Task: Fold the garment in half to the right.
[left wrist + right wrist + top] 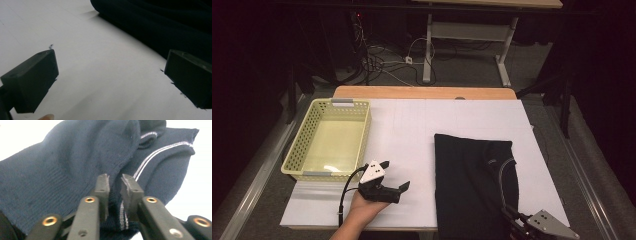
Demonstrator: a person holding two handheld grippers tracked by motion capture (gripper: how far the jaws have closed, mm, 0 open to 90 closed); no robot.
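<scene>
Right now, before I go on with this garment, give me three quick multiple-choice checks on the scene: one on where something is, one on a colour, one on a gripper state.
1. Where is the basket on the table?
A. at the far left
B. at the near right
C. on top of the garment

2. What colour is the garment?
A. red with dots
B. dark navy with thin pale stripes
C. plain white

3. How does the left gripper stand?
A. jaws wide apart over bare table
B. clamped on the basket rim
C. clamped on the garment

Answers:
1. A, the high view shows it at the far left, apart from the garment.
2. B, the right gripper view shows navy knit with pale stripes.
3. A, the left gripper view shows white table between its jaws.
</scene>
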